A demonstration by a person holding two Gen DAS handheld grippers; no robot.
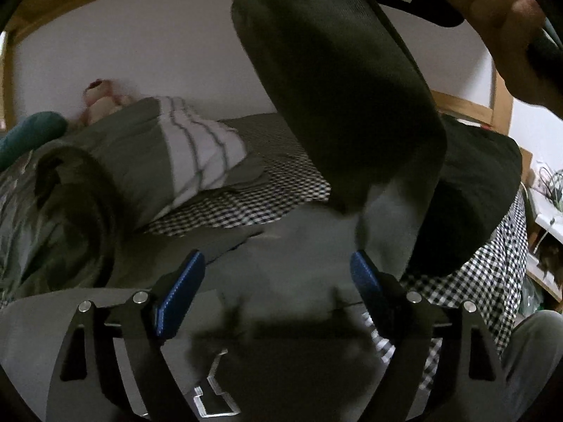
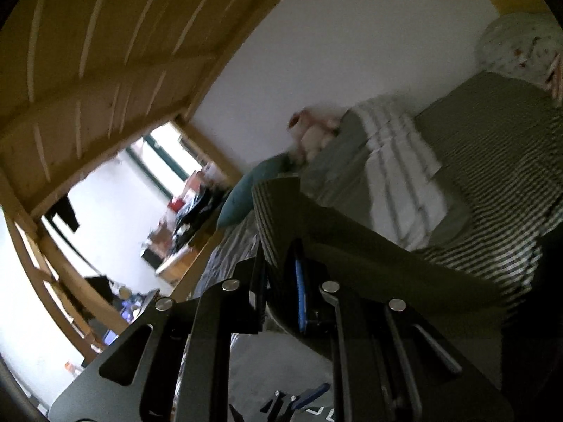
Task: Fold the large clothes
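A dark olive-green garment lies on the bed. In the left wrist view one sleeve [image 1: 337,88] is lifted high, held at the top by my right gripper and the person's hand [image 1: 492,3]. The garment's grey body [image 1: 299,256] is spread on the bed below. My left gripper [image 1: 278,281] is open with its blue pads [image 1: 179,292] apart, hovering just above the grey cloth. In the right wrist view my right gripper [image 2: 281,281] is shut on the ribbed sleeve cuff [image 2: 278,218], and the sleeve [image 2: 387,263] trails away to the right.
A checked sheet [image 1: 253,200] covers the bed. A folded green and white striped quilt [image 1: 190,147], a pink plush toy [image 1: 100,100] and a teal pillow [image 1: 28,133] lie at the left. The wooden bunk frame [image 2: 105,70] is overhead. A cluttered desk [image 1: 549,204] stands right.
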